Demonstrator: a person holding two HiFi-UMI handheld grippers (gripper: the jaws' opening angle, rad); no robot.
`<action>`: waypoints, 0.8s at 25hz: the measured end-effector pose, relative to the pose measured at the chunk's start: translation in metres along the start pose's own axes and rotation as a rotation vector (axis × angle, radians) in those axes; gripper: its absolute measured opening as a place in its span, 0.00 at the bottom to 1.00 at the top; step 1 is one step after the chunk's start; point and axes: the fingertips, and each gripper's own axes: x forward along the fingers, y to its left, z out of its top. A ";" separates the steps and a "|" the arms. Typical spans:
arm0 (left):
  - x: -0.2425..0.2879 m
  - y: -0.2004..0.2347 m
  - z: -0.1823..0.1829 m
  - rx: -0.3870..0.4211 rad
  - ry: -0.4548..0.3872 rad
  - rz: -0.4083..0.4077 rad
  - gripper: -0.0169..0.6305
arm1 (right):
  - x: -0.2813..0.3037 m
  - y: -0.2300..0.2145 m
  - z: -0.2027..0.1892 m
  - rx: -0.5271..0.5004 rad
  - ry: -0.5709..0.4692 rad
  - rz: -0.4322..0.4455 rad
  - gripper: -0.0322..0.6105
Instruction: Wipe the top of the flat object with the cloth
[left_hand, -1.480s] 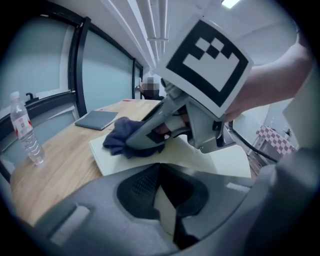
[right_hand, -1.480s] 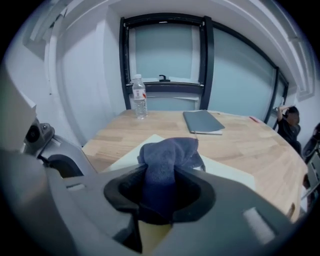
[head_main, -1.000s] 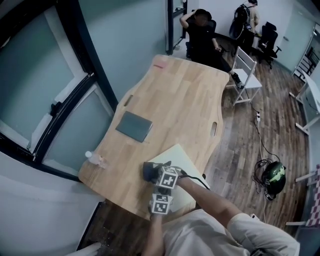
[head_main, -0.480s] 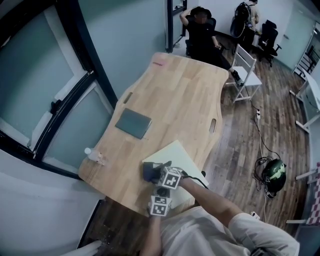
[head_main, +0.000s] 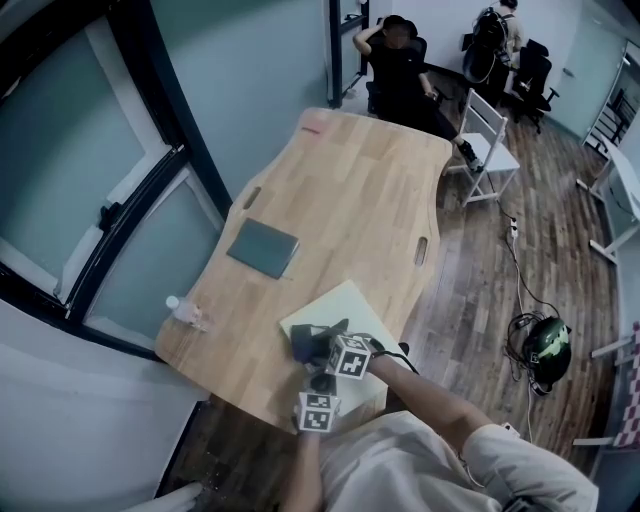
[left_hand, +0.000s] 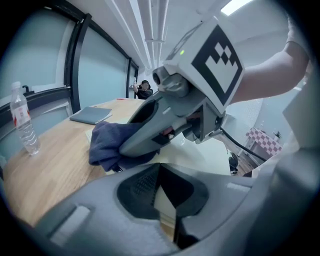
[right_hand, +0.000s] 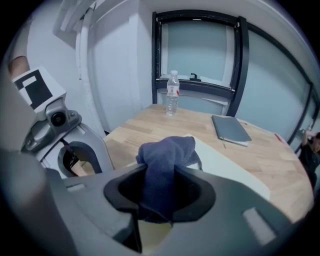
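Slippage worries us: right gripper (right_hand: 160, 196) pinches the cloth (right_hand: 167, 155) over the pale board (head_main: 352, 303) at the table (head_main: 370, 190) edge, left gripper (left_hand: 159, 192) pressed together, seemingly empty, so wiping could shove the board off.

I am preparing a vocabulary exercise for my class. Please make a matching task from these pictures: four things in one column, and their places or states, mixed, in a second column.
1 cloth
2 water bottle
3 grey notebook
4 pale board

a stands upright near the table edge
b lies flat, nothing on it
c gripped in the right gripper
d lies beneath the cloth

Pairs: 1-c, 2-a, 3-b, 4-d
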 end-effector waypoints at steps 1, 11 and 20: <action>0.000 0.000 0.000 0.001 -0.001 0.005 0.04 | -0.004 -0.002 -0.004 0.008 0.001 -0.004 0.26; -0.001 0.001 0.002 0.004 -0.005 0.017 0.04 | -0.051 -0.059 -0.064 0.095 0.032 -0.131 0.27; -0.001 -0.001 0.002 0.007 -0.009 0.019 0.04 | -0.094 -0.106 -0.112 0.263 0.016 -0.278 0.27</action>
